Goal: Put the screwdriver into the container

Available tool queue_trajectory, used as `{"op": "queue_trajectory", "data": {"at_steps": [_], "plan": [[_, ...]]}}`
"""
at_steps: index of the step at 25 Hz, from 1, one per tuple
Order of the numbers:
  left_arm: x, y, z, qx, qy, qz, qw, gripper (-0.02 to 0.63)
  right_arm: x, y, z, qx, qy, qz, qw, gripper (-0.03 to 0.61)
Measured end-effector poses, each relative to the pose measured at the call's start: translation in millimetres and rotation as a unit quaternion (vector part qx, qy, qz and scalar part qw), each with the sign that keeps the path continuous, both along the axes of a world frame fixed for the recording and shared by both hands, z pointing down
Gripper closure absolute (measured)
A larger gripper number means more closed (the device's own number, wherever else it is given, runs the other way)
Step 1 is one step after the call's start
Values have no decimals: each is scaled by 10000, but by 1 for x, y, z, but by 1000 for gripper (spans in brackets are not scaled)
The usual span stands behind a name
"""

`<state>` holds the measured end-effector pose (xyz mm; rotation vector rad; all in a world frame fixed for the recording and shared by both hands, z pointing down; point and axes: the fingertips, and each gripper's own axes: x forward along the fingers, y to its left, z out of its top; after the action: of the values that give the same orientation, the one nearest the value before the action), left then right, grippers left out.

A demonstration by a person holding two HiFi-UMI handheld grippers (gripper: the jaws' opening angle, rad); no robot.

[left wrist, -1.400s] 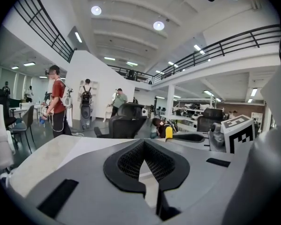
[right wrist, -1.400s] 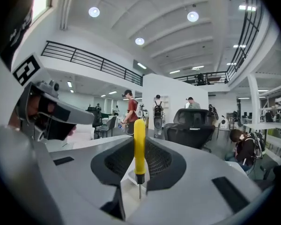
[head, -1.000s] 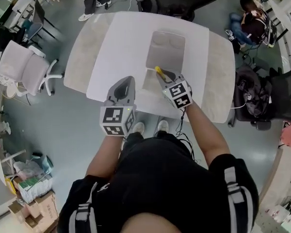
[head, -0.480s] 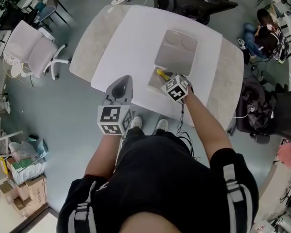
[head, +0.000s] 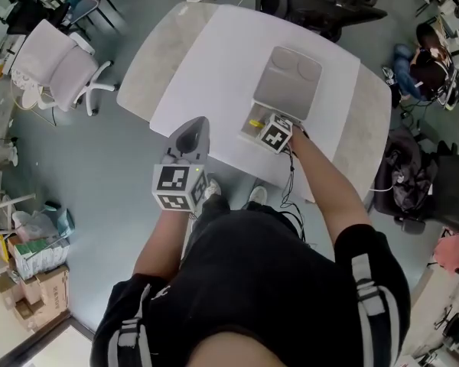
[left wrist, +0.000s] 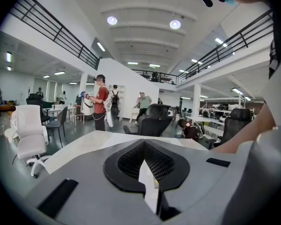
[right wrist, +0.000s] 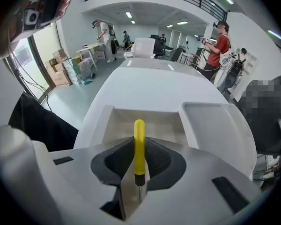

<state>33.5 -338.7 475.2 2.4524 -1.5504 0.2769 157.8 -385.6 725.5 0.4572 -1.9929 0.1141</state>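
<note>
Left tool [left wrist: 147,172] hangs at the near edge of the white counter [head: 206,67], jaws together, empty. Right tool [right wrist: 137,175] clamps the yellow-handled screwdriver [right wrist: 139,144] above the open white plastic container [right wrist: 100,121]. Step in hand is likely transport; next, lower it inside and release.

Left tongs [left wrist: 145,170] closed together; white table [left wrist: 84,146] beyond; person in red shirt [left wrist: 101,100] standing far back.

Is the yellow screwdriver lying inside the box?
No, the screwdriver is gripped between the jaws of the right gripper, with the open container beyond it.
</note>
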Motion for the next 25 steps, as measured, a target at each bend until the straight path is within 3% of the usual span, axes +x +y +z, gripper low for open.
{"op": "queue_trajectory", "data": {"at_steps": [8, 14, 16, 20, 25], "plan": [[-27, 3, -1, 16, -40, -104, 9999, 607, -4, 3, 21, -505, 242, -119, 9984, 511], [-33, -1, -2, 23, -39, -65, 10000, 607, -5, 5, 23, -1104, -112, 389, 9931, 506], [-34, -2, -3, 20, -54, -17, 10000, 607, -5, 6, 19, -1199, -273, 500, 9911, 457], [-36, -6, -5, 48, -25, 67, 10000, 607, -6, 1, 4, -970, -542, 650, 9917, 457], [-29, -16, -3, 38, -1, 222, 9997, 607, -3, -4, -36, -579, -1225, 1059, 9851, 523]]}}
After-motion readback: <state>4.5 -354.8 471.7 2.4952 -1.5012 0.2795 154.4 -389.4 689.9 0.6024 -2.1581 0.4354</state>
